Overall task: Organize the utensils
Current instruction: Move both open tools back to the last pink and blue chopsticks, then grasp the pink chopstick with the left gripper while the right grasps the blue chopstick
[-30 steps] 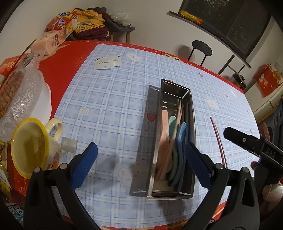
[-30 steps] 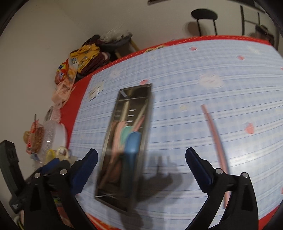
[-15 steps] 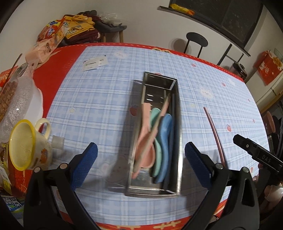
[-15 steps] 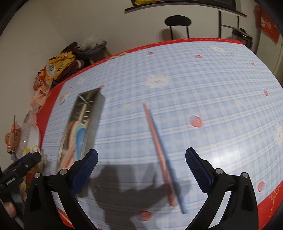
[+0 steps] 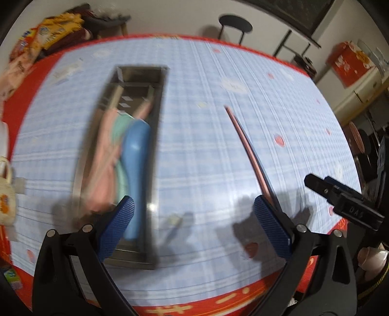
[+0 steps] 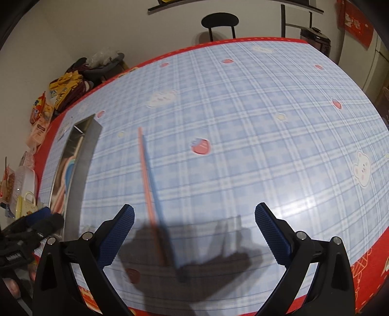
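Right gripper (image 6: 194, 233): ribbed blue fingers (image 6: 116, 237) are gaping wide, holding nothing.
Left gripper (image 5: 194, 231): likewise spread wide, empty.
Chopsticks (image 6: 150, 194): slim pink-and-blue pair is lying flat on the glossy plaid bench (image 6: 255, 145), between the right fingers.
Tray (image 5: 150, 150): oblong steel box is sitting left, cradling smooth pastel spoons (image 5: 135, 170).
Stool (image 6: 220, 20): standing beyond the far edge.
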`<state>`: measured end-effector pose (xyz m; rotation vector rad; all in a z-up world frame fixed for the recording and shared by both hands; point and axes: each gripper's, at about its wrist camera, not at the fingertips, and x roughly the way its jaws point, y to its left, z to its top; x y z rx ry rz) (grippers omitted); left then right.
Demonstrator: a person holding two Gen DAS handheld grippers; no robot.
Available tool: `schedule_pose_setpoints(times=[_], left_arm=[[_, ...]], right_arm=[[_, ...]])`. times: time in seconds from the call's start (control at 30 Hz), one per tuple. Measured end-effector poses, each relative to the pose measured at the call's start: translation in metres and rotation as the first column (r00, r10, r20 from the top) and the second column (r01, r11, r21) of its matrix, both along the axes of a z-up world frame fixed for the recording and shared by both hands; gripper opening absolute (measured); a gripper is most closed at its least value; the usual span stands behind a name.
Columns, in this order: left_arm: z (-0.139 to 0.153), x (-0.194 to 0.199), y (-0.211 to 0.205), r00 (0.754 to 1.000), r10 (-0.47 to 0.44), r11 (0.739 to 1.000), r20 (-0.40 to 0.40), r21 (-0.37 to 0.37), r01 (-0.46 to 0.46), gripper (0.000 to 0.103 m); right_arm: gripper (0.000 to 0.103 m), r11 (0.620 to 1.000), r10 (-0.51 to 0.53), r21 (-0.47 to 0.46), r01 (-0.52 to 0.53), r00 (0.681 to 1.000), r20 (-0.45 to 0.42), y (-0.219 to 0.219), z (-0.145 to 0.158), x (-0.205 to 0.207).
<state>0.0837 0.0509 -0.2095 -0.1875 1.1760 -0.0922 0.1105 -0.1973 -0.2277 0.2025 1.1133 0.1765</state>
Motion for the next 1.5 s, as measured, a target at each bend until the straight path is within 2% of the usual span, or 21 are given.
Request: schedule_pose_setpoints(times=[0.07,0.1,0.17,0.23,0.63,0.93,1.1,1.27,1.37,1.5], left_arm=[[-0.013,0.003,-0.010,0.999,-0.010,1.000,-0.034,-0.009,0.010,0.098],[-0.013,0.003,-0.017,1.000,-0.012,1.000,0.000,0.028,0.012,0.097],[-0.023,0.009,-0.028,0.998,-0.030,1.000,-0.050,0.001,0.030,0.097],[-0.028,0.012,-0.037,0.997,-0.029,0.999,-0.069,0.010,0.030,0.097],[-0.042,0.035,-0.075,0.994,-0.088,0.994,-0.065,0.051,0.092,0.097],[-0.061,0.051,-0.095,0.989,-0.103,0.978,-0.108,0.168,0.120,0.098],[-0.065,0.056,-0.102,0.987,-0.115,0.967,-0.111,0.214,0.137,0.099],[-0.066,0.055,-0.101,0.988,-0.122,0.967,-0.096,0.211,0.140,0.099],[-0.066,0.053,-0.099,0.989,-0.124,0.968,-0.082,0.211,0.138,0.099],[-0.067,0.047,-0.098,0.991,-0.120,0.970,-0.060,0.206,0.130,0.099]], right_arm=[[0.097,1.000,0.000,-0.001,0.000,1.000,-0.011,-0.008,-0.004,-0.001],[0.097,1.000,0.001,0.000,-0.001,1.000,-0.015,-0.010,-0.005,-0.001],[0.097,1.000,0.007,0.005,-0.007,1.000,-0.024,-0.016,-0.008,-0.001],[0.097,1.000,0.016,0.008,-0.016,0.999,-0.031,-0.019,-0.010,0.001],[0.097,0.997,0.070,-0.040,-0.071,0.997,-0.030,-0.029,-0.013,0.006],[0.097,0.997,0.069,-0.026,-0.070,0.997,-0.040,-0.041,-0.018,0.008],[0.097,0.997,0.069,-0.020,-0.070,0.996,-0.053,-0.046,-0.021,0.009],[0.097,0.997,0.079,0.014,-0.079,0.995,-0.066,-0.046,-0.023,0.011],[0.088,0.995,0.093,0.025,-0.092,0.993,-0.074,-0.043,-0.025,0.013],[0.086,0.994,0.105,0.042,-0.101,0.991,-0.084,-0.041,-0.027,0.013]])
